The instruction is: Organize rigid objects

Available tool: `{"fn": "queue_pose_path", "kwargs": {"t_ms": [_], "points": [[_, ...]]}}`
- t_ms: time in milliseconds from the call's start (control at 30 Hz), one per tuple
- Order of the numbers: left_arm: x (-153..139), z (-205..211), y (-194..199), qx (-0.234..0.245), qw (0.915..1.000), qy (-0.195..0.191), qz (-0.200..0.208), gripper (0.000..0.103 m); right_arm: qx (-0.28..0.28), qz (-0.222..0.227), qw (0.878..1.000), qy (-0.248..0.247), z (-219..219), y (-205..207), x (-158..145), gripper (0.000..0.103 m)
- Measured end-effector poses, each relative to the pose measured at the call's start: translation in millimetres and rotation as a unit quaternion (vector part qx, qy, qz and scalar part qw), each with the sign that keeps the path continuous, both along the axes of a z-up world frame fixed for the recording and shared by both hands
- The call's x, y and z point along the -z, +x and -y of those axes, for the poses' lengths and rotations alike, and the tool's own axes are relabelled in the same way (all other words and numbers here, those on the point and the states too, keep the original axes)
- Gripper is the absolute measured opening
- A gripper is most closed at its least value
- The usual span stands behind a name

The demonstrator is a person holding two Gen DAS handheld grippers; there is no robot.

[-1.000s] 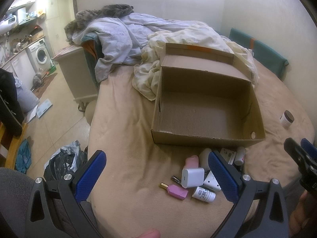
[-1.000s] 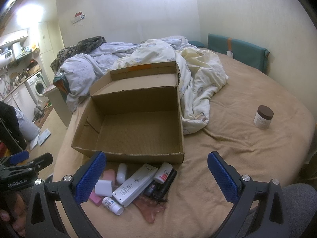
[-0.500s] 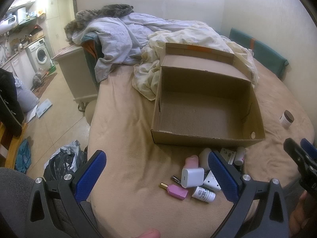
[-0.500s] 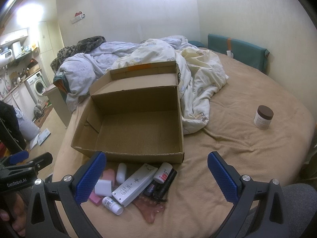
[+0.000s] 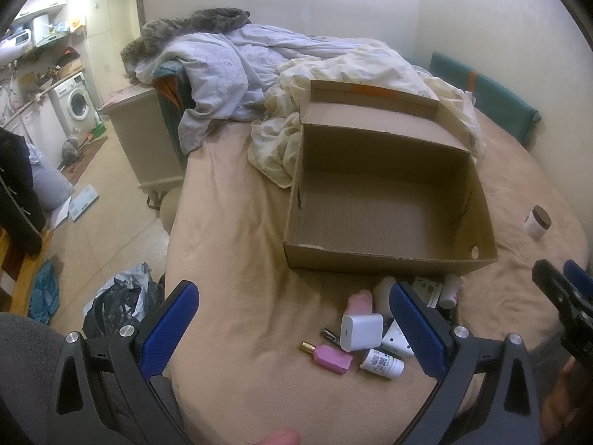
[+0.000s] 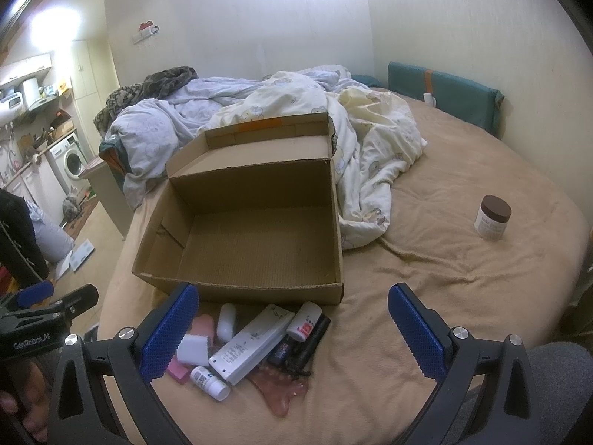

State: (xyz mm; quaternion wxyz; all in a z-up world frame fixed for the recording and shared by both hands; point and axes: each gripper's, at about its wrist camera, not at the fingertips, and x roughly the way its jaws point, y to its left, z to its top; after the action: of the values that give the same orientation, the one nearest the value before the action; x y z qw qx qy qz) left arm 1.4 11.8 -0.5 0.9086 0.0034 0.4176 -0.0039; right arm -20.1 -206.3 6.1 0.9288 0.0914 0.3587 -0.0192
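Note:
An empty open cardboard box [image 5: 385, 259] [image 6: 237, 289] sits on the tan bed. In front of it lies a pile of small items: a white charger cube [image 5: 361, 332] [image 6: 192, 348], a pink bottle [image 5: 331, 358], a small white bottle [image 5: 381, 362] [image 6: 209, 383], a long white tube [image 6: 252, 345], a black stick [image 6: 311, 341] and a pink scraper [image 6: 281, 393]. A brown-lidded jar [image 5: 537, 221] [image 6: 492, 217] stands apart at the right. My left gripper [image 5: 292, 326] is open and empty above the bed's near edge. My right gripper [image 6: 292, 326] is open and empty above the pile.
Crumpled duvets [image 6: 333, 118] lie behind the box. A green cushion [image 6: 444, 92] leans on the right wall. A cabinet [image 5: 144, 141] stands left of the bed, with a dark plastic bag [image 5: 118, 300] and papers on the floor.

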Motion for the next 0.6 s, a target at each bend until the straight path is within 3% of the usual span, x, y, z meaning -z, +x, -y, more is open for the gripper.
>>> {"fn": "queue_pose_path", "kwargs": {"t_ms": [300, 467, 567, 600], "points": [[2.4, -4.4, 2.5, -0.008, 0.9999, 0.0, -0.012, 0.102, 0.01, -0.002, 1.0, 0.013, 4.3, -1.7, 0.5, 0.103], [20.9, -1.1, 26.4, 0.017, 0.9966, 0.027, -0.076, 0.102, 0.025, -0.012, 0.999, 0.046, 27.0, -4.0, 12.1, 0.103], [35.2, 12.0, 42.7, 0.054, 0.989, 0.059, -0.124, 0.102, 0.029, -0.017, 0.998, 0.054, 31.4, -3.0, 12.2, 0.103], [43.6, 23.0, 48.4, 0.088, 0.981, 0.075, -0.155, 0.102, 0.031, -0.018, 0.998, 0.056, 32.7, -1.5, 11.6, 0.103]]}}
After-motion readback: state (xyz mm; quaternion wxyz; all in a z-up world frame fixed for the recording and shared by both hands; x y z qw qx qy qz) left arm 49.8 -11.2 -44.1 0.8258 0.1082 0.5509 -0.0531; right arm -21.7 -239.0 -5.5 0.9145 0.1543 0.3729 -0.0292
